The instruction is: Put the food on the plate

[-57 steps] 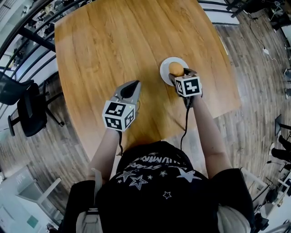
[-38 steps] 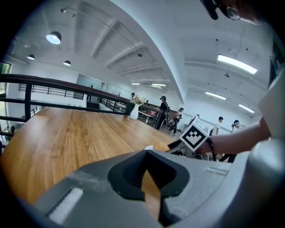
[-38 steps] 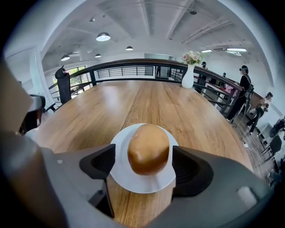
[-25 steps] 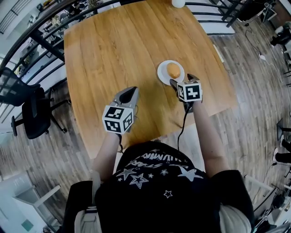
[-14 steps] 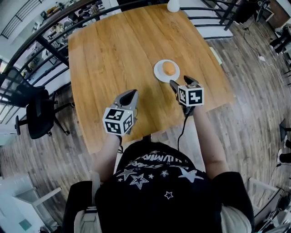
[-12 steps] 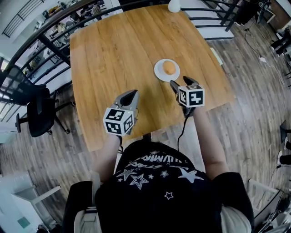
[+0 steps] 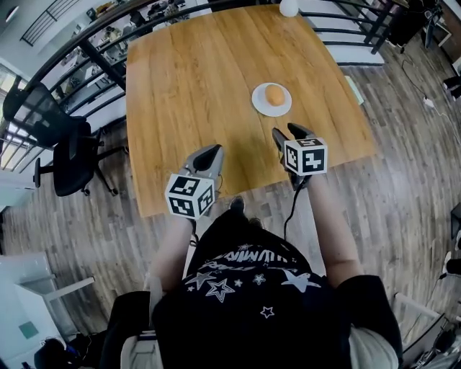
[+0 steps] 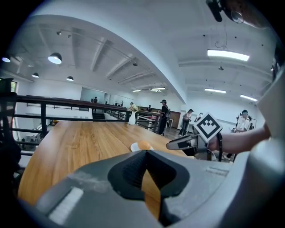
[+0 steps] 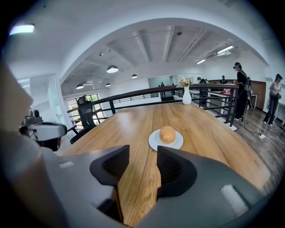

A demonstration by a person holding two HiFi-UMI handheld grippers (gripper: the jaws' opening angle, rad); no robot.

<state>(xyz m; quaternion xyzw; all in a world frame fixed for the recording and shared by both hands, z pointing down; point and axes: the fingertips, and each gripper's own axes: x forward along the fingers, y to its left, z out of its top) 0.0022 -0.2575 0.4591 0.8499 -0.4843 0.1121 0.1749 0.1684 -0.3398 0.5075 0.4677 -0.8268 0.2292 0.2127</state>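
Note:
An orange bun (image 7: pixel 274 94) (image 9: pixel 167 134) lies on a small white plate (image 7: pixel 260 104) (image 9: pixel 154 142) on the wooden table (image 7: pixel 194 86). My right gripper (image 7: pixel 282 134) (image 9: pixel 142 164) hovers near the table's front edge, short of the plate; its jaws are closing with nothing between them. My left gripper (image 7: pixel 211 152) (image 8: pixel 145 169) is over the front edge to the left, its jaws together and empty. The left gripper view shows the bun (image 8: pixel 144 144) and the right gripper (image 8: pixel 178 143) further off.
A white vase (image 7: pixel 289 7) (image 9: pixel 187 97) stands at the table's far edge. A black railing (image 7: pixel 86 54) runs behind the table and a black office chair (image 7: pixel 68 155) stands at the left. Wood floor surrounds the table. People stand in the background.
The right gripper has drawn back from the plate toward the table's front edge, leaving the bun on it. Its jaws have narrowed. The left gripper stays roughly where it was.

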